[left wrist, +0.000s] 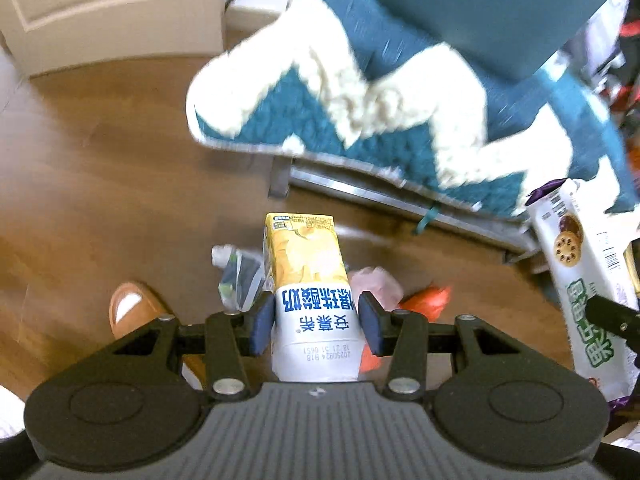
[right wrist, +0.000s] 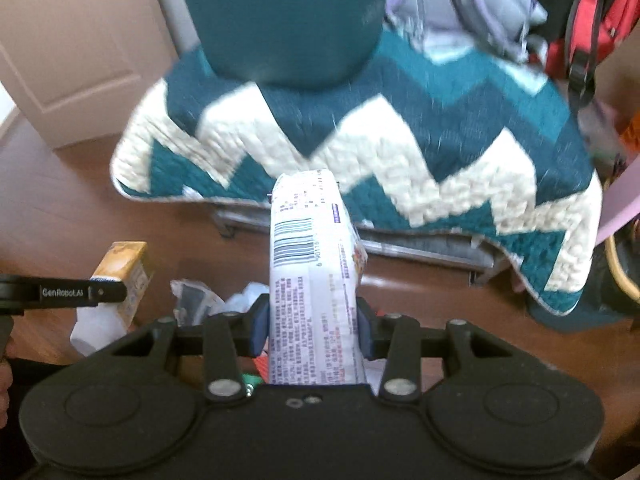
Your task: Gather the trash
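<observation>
- The yellow-and-white milk carton (left wrist: 310, 292) sits clamped between the blue pads (left wrist: 262, 326) of the left gripper (left wrist: 316, 322), its white printed end toward the camera and its yellow end pointing to 12 o'clock, held above the floor.
- In the right wrist view the same carton (right wrist: 120, 280) appears at 9 o'clock, tilted, with a black finger (right wrist: 60, 292) of the left gripper across it.
- The biscuit packet (right wrist: 312, 280), white with a barcode and fine print, is gripped between the pads (right wrist: 260, 330) of the right gripper (right wrist: 314, 328) and runs up toward 12 o'clock.
- In the left wrist view that packet (left wrist: 580, 272) shows at 3 o'clock, with a biscuit picture and green lettering; a black finger (left wrist: 612, 316) of the right gripper crosses it.
- Below the carton, on the wooden floor (left wrist: 100, 184), lie a clear crumpled wrapper (left wrist: 236, 276) at 9 o'clock of the carton, a pink scrap (left wrist: 378, 280) and an orange-red scrap (left wrist: 428, 298) at 3 o'clock.
- An orange slipper (left wrist: 132, 308) is at 8 o'clock in the left view.
- A teal-and-cream zigzag blanket (right wrist: 380, 152) hangs over a metal frame (left wrist: 360, 188) at 12 o'clock, with a dark teal cushion (right wrist: 280, 20) on top of it.
- A white door (left wrist: 108, 12) stands at 10 o'clock; a red bag (right wrist: 576, 12) is at 2 o'clock in the right view.
</observation>
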`<state>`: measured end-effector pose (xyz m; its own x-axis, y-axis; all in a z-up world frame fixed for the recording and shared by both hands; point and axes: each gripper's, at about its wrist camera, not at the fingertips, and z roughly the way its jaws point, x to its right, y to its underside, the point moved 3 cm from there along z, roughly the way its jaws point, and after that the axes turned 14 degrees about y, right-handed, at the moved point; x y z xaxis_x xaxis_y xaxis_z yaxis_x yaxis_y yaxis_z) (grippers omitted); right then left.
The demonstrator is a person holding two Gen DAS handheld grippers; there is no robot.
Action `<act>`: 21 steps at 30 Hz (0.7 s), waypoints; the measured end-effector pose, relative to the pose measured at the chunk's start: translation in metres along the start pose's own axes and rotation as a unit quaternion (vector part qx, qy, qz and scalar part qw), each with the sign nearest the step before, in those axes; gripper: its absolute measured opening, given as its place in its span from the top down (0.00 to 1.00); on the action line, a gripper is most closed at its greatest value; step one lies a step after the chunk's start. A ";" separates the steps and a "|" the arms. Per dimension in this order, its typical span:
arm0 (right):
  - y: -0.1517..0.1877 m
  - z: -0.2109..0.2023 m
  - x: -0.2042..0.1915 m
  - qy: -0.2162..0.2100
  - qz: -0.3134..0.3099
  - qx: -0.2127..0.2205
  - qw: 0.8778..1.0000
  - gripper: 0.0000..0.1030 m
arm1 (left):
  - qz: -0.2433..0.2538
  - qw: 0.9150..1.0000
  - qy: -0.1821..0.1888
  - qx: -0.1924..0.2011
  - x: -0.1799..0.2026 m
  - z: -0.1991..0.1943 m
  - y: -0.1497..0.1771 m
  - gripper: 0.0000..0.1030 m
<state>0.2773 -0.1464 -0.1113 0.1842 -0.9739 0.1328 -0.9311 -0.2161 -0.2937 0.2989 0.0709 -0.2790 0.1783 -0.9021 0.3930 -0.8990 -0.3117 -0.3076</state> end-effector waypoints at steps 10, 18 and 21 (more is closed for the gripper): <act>-0.033 -0.103 0.019 -0.009 -0.001 0.086 0.996 0.59 | 0.075 0.991 0.053 0.102 0.055 -0.117 -0.036 0.57; -0.071 -0.160 0.029 -0.014 0.016 0.153 0.988 0.59 | 0.095 0.979 0.099 0.150 0.086 -0.173 -0.070 0.98; -0.076 -0.168 0.031 -0.020 0.016 0.160 0.987 0.59 | 0.104 0.978 0.099 0.153 0.086 -0.176 -0.072 0.98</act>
<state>0.3007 -0.1485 0.0739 0.1748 -0.9810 0.0839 -0.7912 -0.1907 -0.5810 0.3084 0.0677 -0.0709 -0.1039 -0.8890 0.4460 -0.7408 -0.2300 -0.6312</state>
